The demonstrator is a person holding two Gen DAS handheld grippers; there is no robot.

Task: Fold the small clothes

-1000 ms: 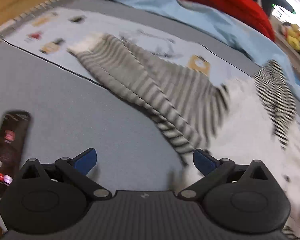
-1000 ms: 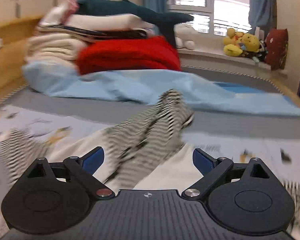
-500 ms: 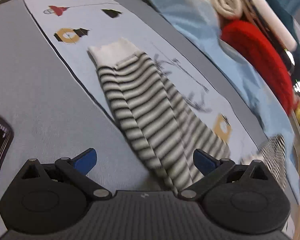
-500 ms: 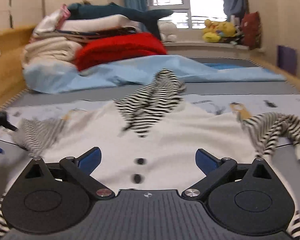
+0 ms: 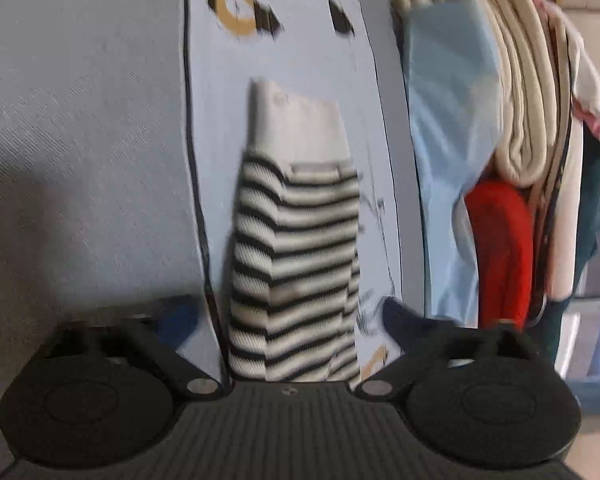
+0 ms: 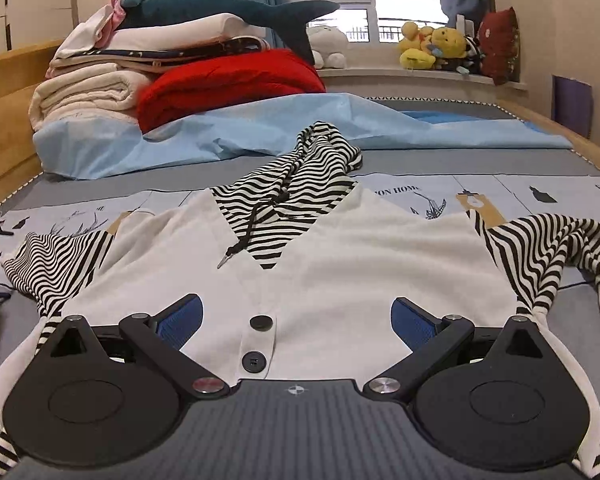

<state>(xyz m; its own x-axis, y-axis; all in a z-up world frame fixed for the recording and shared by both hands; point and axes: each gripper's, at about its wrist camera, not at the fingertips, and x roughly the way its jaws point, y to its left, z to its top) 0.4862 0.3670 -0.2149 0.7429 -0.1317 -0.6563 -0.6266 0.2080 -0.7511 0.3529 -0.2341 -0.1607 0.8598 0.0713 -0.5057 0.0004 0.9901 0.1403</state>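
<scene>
Right wrist view sharp, evenly lit, daylight from the window [image 6: 340,4] at the back; panes blown out white, mild glare on the sill. Soft shadows only, under the pile of folded bedding [image 6: 100,80]. Strong fisheye bend, dark vignette at the corners. Left wrist view dimmer and motion-blurred throughout: striped sleeve [image 5: 296,260] smeared, blue fingertips [image 5: 180,316] soft, mat print streaked. A broad soft shadow lies on the grey sheet [image 5: 80,200] at left.

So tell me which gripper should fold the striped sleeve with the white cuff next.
Left. The left gripper straddles that striped sleeve, jaws just closing; the right gripper hangs open over the white buttoned front.
</scene>
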